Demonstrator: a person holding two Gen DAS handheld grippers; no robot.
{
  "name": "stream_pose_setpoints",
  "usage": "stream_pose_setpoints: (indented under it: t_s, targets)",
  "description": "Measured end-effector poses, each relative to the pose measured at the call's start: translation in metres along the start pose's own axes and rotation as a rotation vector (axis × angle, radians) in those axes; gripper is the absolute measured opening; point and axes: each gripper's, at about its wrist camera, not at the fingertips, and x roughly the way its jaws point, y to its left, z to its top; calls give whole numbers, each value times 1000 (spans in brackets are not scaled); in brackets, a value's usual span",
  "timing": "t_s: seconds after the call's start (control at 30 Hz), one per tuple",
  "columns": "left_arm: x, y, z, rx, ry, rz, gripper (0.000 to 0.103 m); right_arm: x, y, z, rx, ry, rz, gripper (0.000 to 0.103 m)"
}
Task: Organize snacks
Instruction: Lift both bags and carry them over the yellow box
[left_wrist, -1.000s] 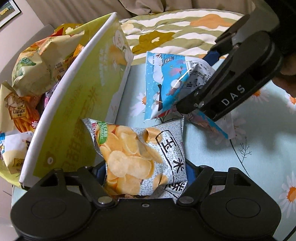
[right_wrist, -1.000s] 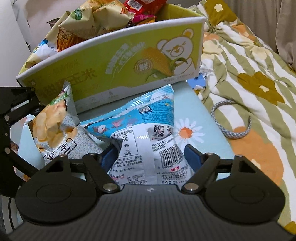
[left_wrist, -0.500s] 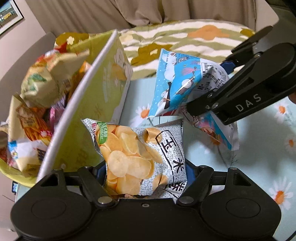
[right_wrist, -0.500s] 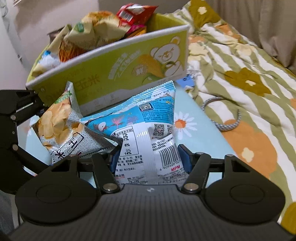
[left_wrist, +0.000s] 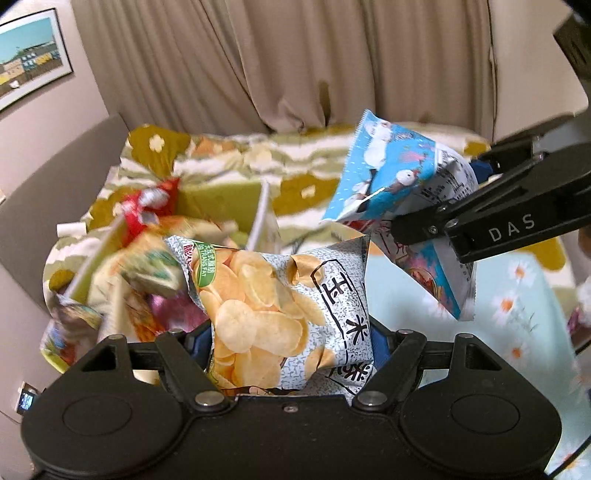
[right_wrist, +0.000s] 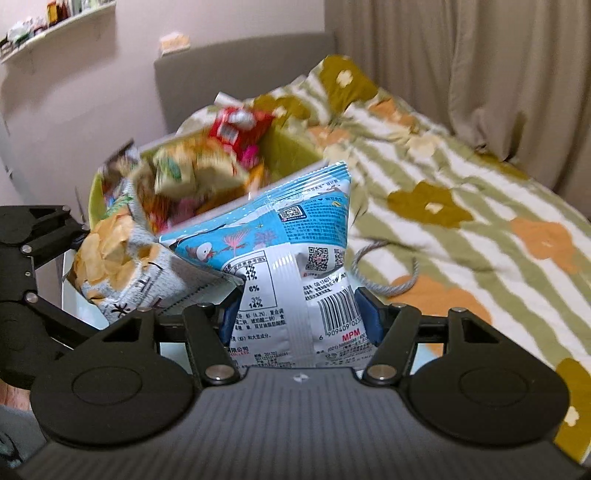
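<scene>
Grey chip bag (left_wrist: 291, 314): pinched in left gripper (left_wrist: 291, 341), lifted.
Blue snack bag (right_wrist: 291, 266): clamped in right gripper (right_wrist: 297, 317), jaws just narrowed.
Green box (right_wrist: 291, 147): heaped with snacks, beyond both bags.

Pretty dim, warm indoor light in both views, kinda pinkish on the walls, and I can't really tell where it's coming from. No harsh shadows, just soft ones. The box of snacks (left_wrist: 147, 266) is smeared with motion blur in both cameras, and the striped bedspread (right_wrist: 461, 206) goes soft too. The chip bag (left_wrist: 280, 317) and blue snack bag (right_wrist: 295, 266) up close stay sharp, print readable. Heavy fisheye bending at the edges, the curtain (left_wrist: 258, 62) bows outward.
</scene>
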Motion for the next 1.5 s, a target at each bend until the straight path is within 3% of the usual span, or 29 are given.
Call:
stream_pose_setpoints:
  t_s: [0.2,0.4,0.8,1.03,1.17,1.33,1.5]
  targets:
    - [-37,42,14,-50,-91,4,80,-26,18,34,51,-56,-56,78]
    - [-46,109,26,-96,-147,12,81,-24,49,65,105,-97,-115,78]
    - [21,233,67,-91,-83,-140,81,36,103,137,331,-148,-218,78]
    - [72,263,83,-51,-3,-295,83,75,118,161,457,-128,-319,78]
    - [94,268,84,-24,31,-359,98,85,120,162,522,-110,-367,78]
    - [105,276,74,-34,52,-386,101,91,119,159,565,-88,-406,78]
    - [92,284,69,-73,32,-396,102,93,119,157,569,-77,-418,78]
